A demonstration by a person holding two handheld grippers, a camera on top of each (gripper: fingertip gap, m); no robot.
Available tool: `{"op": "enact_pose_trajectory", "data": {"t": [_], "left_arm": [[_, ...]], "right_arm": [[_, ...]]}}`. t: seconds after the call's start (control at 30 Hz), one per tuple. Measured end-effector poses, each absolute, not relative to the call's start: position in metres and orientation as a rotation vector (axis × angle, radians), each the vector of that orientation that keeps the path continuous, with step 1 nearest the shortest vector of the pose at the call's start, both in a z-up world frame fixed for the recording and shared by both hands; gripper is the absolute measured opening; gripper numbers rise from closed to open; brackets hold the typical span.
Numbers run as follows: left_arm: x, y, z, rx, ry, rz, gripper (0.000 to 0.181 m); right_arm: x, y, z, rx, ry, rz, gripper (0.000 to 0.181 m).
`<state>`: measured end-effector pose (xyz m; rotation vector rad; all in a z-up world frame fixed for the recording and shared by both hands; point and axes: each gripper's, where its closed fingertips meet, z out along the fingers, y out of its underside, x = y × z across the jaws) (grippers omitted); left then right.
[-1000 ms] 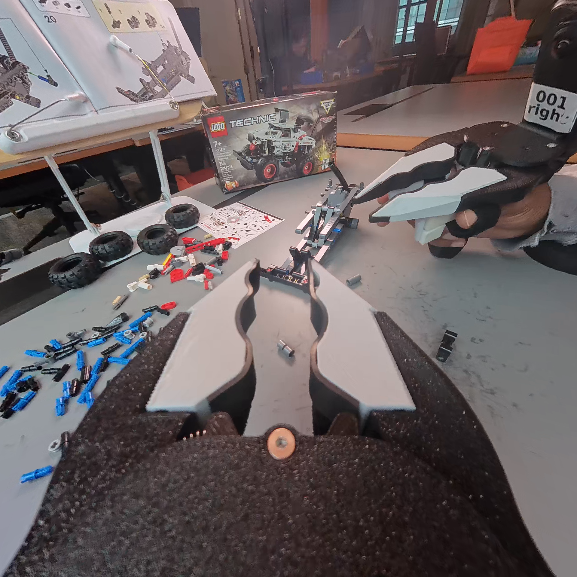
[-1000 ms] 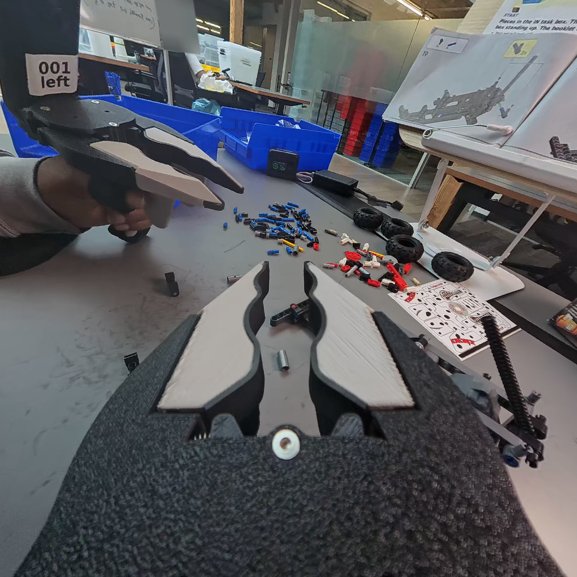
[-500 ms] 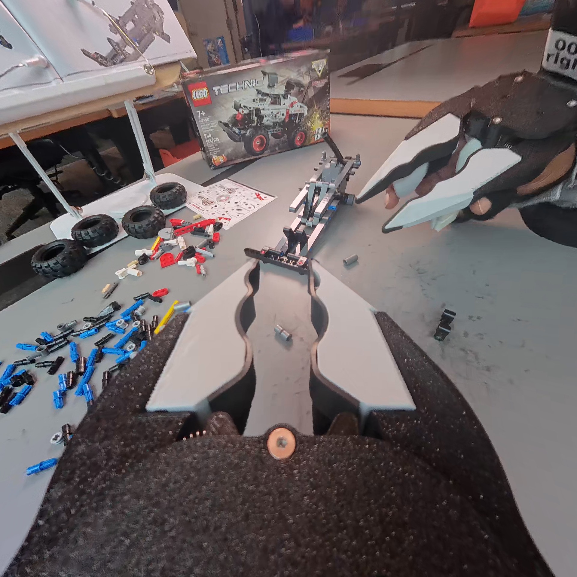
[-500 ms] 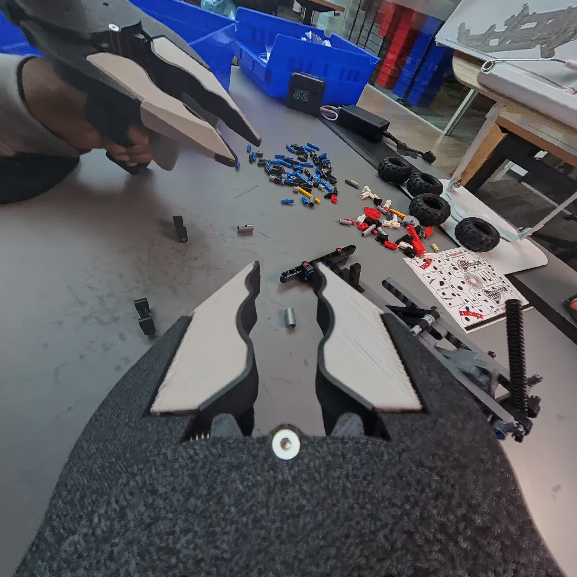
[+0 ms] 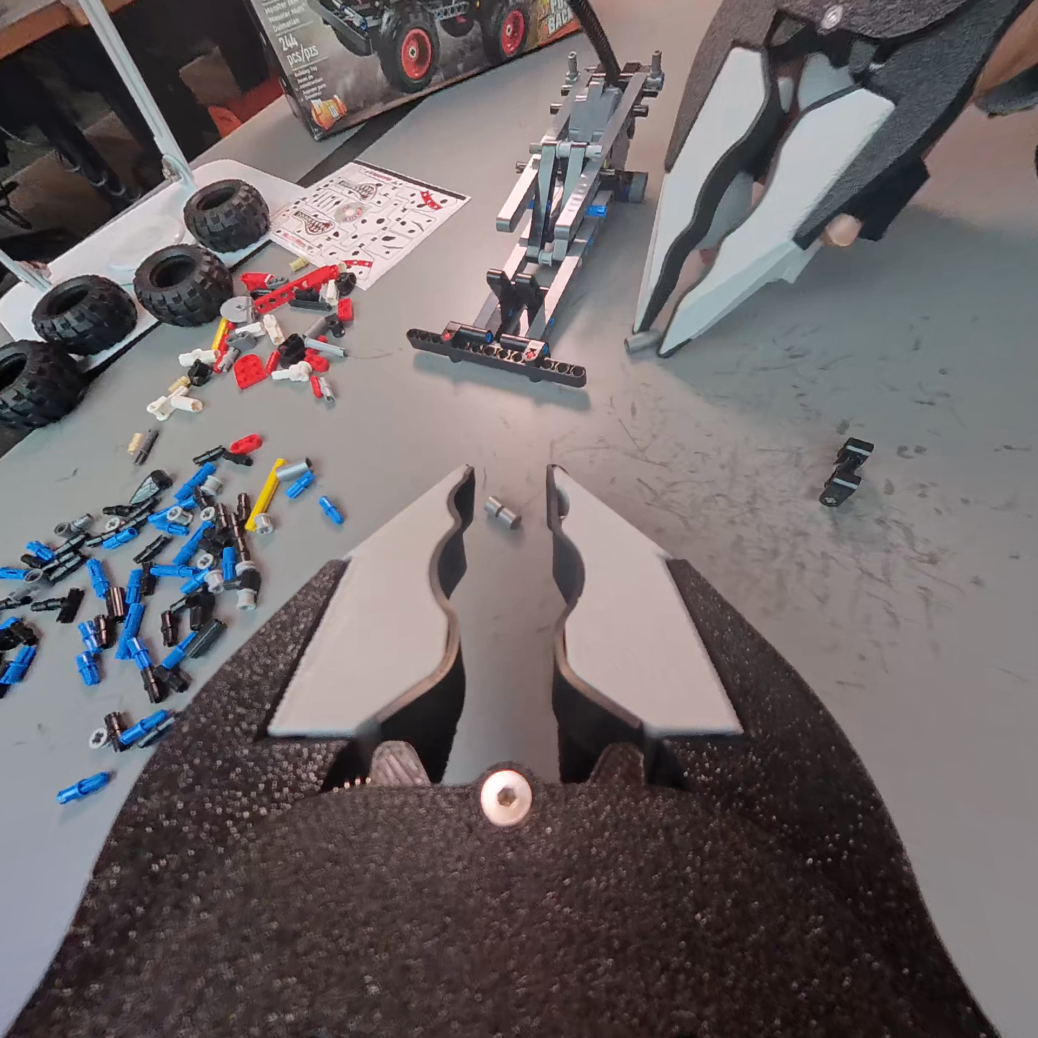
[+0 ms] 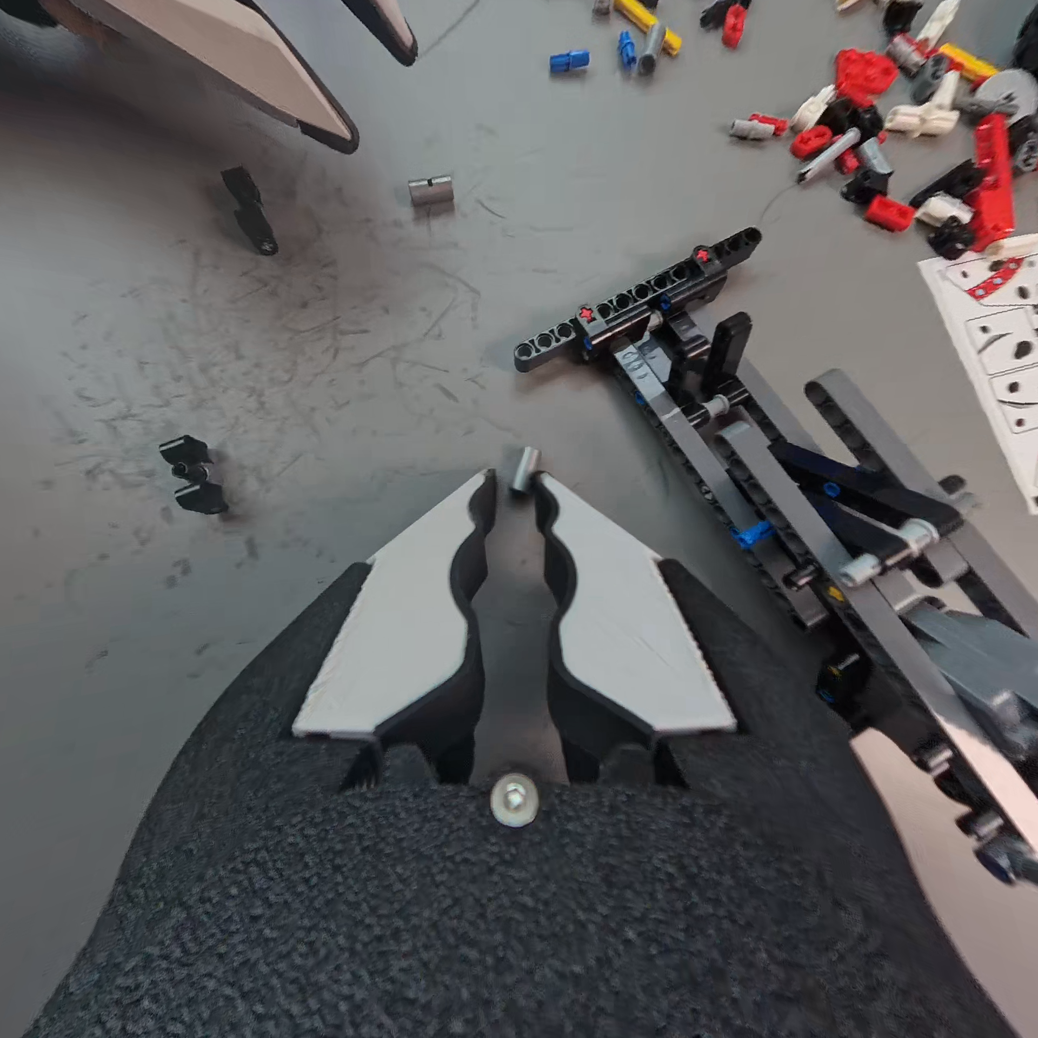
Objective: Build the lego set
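From my left wrist view, my left gripper [image 5: 510,483] hangs low over the grey table [image 5: 786,646] with its fingers spread fairly wide and nothing between the pads. A small grey sleeve [image 5: 501,512] lies on the table in the gap just behind the fingertips, touching neither one. Straight ahead of the fingers sits the partly built chassis [image 5: 553,224], its black holed beam [image 5: 497,355] lying crosswise at the near end. Off to the left of my fingers lies a scatter of blue and black pins [image 5: 151,567], farther out a red and white cluster of parts [image 5: 281,331], then the black tyres [image 5: 180,283] and a sticker sheet [image 5: 368,216]. Ahead and to the right, my right gripper [image 5: 651,340] points down at the table, its tips at a second grey sleeve [image 5: 640,340]. A black connector [image 5: 845,472] lies alone well to the right. From my right wrist view, my right gripper [image 6: 514,474] has its fingers drawn narrow with that second grey sleeve [image 6: 522,470] standing at the very tips; I cannot tell whether the pads actually pinch it. The chassis [image 6: 786,477] runs just right of the fingers, two black connectors [image 6: 194,474] lie left, and the left gripper's fingers [image 6: 269,73] show at the upper left.
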<state>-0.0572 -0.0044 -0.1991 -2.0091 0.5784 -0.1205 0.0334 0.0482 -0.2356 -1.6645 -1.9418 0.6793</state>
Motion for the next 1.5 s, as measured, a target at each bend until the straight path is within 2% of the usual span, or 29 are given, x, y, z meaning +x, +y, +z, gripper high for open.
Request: {"op": "enact_pose_trajectory", "data": {"t": [0.1, 0.27, 0.4, 0.53, 0.67, 0.83, 1.1, 1.27, 1.37, 1.43, 1.5], "left_arm": [[-0.048, -0.007, -0.192, -1.962, 0.603, -0.149, 0.026], [0.001, -0.033, -0.148, -1.742, 0.661, -0.544, 0.026], [0.034, -0.061, -0.111, -1.540, 0.692, -0.856, 0.025], [0.043, -0.072, -0.100, -1.478, 0.686, -1.000, 0.022], [0.047, -0.077, -0.100, -1.472, 0.700, -1.051, 0.009], [0.048, -0.075, -0.106, -1.515, 0.715, -1.018, 0.009], [0.029, -0.050, -0.141, -1.745, 0.680, -0.727, 0.009], [0.033, -0.048, -0.145, -1.763, 0.676, -0.712, 0.009], [0.035, -0.048, -0.146, -1.757, 0.682, -0.703, 0.009], [0.037, -0.050, -0.143, -1.736, 0.694, -0.712, 0.009], [0.040, -0.054, -0.138, -1.704, 0.703, -0.753, 0.024]], "right_arm": [[0.031, 0.039, -0.231, -1.521, -2.041, 0.667, 0.007], [0.032, -0.029, -0.149, -1.092, -1.761, 1.367, 0.007], [0.044, -0.060, -0.114, -1.015, -1.614, 1.784, 0.007], [0.041, -0.071, -0.107, -1.017, -1.583, 1.947, 0.007], [0.041, -0.081, -0.111, -1.000, -1.623, 1.959, 0.007], [0.039, -0.079, -0.119, -1.028, -1.659, 1.886, 0.007], [0.027, -0.046, -0.147, -1.107, -1.747, 1.354, 0.017], [0.022, -0.052, -0.158, -1.109, -1.801, 1.247, 0.017], [0.020, -0.053, -0.157, -1.074, -1.793, 1.223, 0.008], [0.024, -0.054, -0.153, -1.043, -1.800, 1.253, 0.007], [0.029, -0.053, -0.145, -0.988, -1.769, 1.297, 0.007]]}}
